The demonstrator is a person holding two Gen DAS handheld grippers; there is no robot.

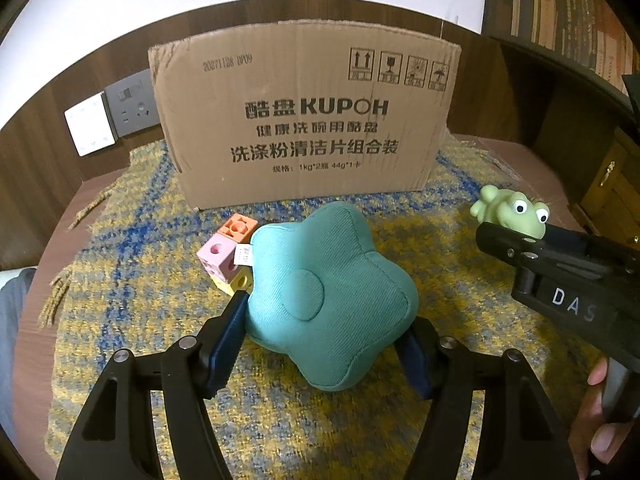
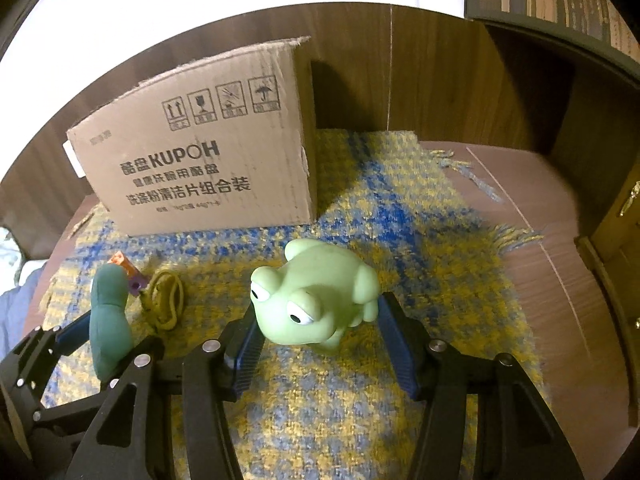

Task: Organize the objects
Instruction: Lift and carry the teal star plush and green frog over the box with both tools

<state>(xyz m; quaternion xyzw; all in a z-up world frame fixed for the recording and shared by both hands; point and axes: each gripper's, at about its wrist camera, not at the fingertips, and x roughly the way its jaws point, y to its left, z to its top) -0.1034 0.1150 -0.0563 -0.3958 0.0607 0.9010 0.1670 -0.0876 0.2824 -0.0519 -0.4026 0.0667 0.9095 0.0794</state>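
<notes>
Presently catalogued, task items first. Cushion (image 1: 320,292): teal, star-shaped, soft, with a round centre patch; pinched between the blue pads (image 1: 228,336) of the left gripper (image 1: 316,340), jaws part closed on its sides, above the rug and in front of the box. In the right wrist view it appears edge-on at the left, in that same grip.

Frog (image 2: 320,300): pale green toy with bulging eyes; clamped at its flanks by the right gripper (image 2: 324,340), jaws part closed on it, eyes toward the camera. From the left wrist view it peeks over the top of the right gripper's black body, right of the cushion.

Blocks (image 1: 228,256): a small cluster in orange, pink and yellow, on the rug just left of and behind the cushion; whether they touch it cannot be told.

Cord (image 2: 166,300): yellow loop lying on the rug between cushion and frog.

Box (image 1: 304,120): brown cardboard, printed, standing at the far side of the rug.

Rug (image 2: 360,400): yellow and blue weave, fringed, spread on a brown table (image 2: 560,288).

Hand (image 1: 596,420): grasping the right gripper's handle, lower right.
</notes>
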